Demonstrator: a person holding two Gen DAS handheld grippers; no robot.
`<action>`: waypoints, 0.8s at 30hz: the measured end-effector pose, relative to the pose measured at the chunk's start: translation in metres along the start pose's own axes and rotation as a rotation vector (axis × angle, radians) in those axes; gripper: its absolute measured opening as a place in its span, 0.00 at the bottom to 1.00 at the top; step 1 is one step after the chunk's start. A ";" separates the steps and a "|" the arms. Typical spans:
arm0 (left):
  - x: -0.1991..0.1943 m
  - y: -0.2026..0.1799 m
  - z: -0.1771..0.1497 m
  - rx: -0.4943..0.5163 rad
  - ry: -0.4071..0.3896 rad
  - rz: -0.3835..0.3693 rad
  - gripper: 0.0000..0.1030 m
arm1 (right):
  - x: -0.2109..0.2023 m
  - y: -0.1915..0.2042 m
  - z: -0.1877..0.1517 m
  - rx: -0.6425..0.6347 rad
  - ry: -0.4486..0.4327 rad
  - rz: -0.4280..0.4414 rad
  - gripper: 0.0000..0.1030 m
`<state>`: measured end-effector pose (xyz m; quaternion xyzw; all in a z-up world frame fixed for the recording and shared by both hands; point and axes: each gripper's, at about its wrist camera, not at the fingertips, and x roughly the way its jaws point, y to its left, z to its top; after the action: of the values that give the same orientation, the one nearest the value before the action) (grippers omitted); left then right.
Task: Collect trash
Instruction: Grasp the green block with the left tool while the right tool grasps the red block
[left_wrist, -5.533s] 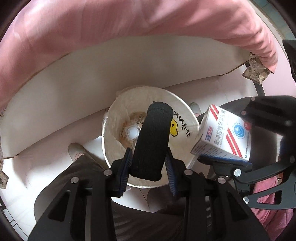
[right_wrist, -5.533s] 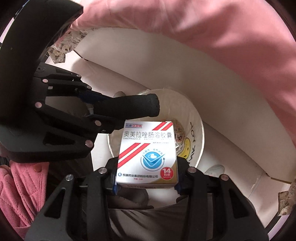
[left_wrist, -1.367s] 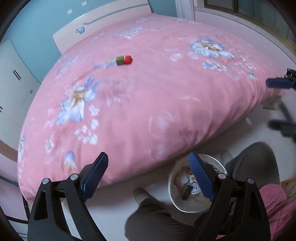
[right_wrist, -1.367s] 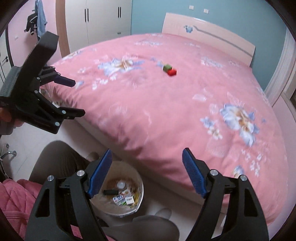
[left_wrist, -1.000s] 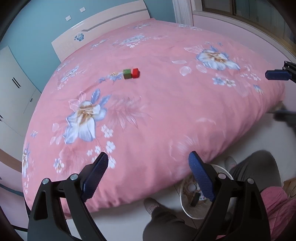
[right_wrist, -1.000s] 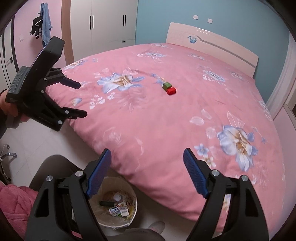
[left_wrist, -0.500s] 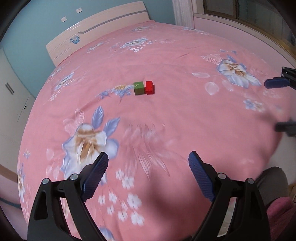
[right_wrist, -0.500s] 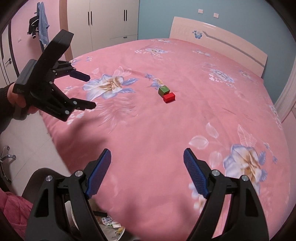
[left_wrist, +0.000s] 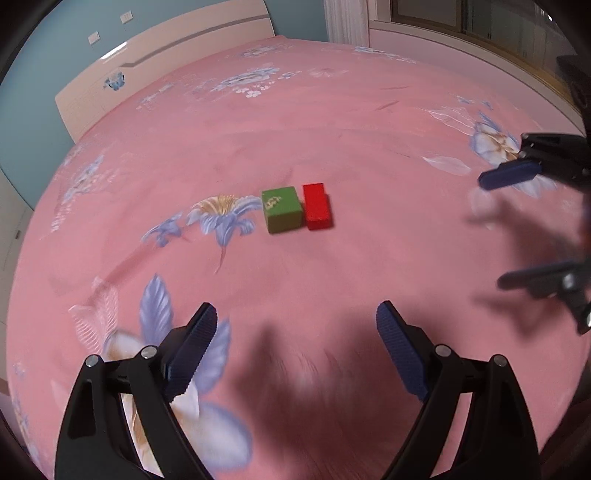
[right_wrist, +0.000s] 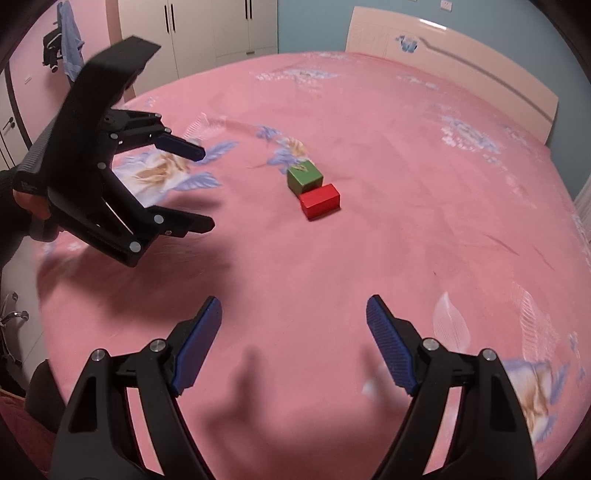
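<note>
A green block and a red block are seen side by side on the pink bed cover, touching or very nearly so, well ahead of both claws. From the left claw they are found straight ahead, the green one slightly left of centre; from the right claw they lie ahead and near the midline, the red one nearer and the green one just behind it.

Both claws are held wide and empty — nothing is gripped between the blue pads, and each hangs above the cover with its shadow cast beneath. The left claw is also seen from the right wrist, to the left, in the person's hand.

The step in hand is judged to be the approach to the two blocks, presumably the next trash to be collected. It would be done well if one block were assigned to each claw — green to the left, red to the right — so that the arms are not crossed. Each claw should be lowered with its pads straddling the block's outer faces, and the soft cover should be allowed for, since a block may tilt or sink when pressed. As the blocks are so close, the inner pad may need to be slipped carefully between them.
</note>
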<state>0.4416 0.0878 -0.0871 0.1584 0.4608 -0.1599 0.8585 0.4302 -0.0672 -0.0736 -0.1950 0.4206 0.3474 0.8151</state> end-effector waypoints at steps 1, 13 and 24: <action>0.008 0.003 0.003 -0.001 0.003 -0.007 0.88 | 0.009 -0.004 0.004 -0.002 0.007 0.004 0.77; 0.070 0.031 0.029 0.041 0.016 -0.065 0.88 | 0.092 -0.036 0.041 -0.021 0.041 0.055 0.77; 0.097 0.040 0.056 0.071 -0.028 -0.099 0.83 | 0.124 -0.054 0.071 -0.064 -0.006 0.055 0.77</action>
<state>0.5503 0.0877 -0.1342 0.1637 0.4498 -0.2206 0.8498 0.5592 -0.0110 -0.1339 -0.2082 0.4120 0.3833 0.7999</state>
